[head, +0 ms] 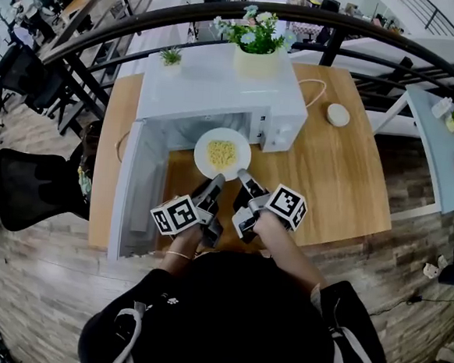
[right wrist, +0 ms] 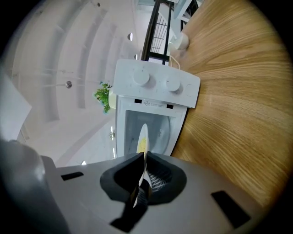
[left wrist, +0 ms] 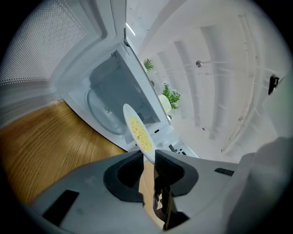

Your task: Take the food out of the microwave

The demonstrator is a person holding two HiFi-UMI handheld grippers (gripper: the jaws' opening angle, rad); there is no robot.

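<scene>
White plate (head: 222, 154), yellow food (head: 221, 150) heaped in the middle, and it's hanging just outside the microwave (head: 218, 90) mouth, above the wooden surface (head: 344, 186). The left claw (head: 216, 182) pinches the near rim, and the right claw (head: 243, 176) pinches the rim just beside it, so both are clamped on the plate. The open door (head: 136, 193) stands to the left. The trick here, I'd say: draw both hands back together and level, don't twist one grip against the other, steer clear of that door, then lower the plate flat onto bare wood.
</scene>
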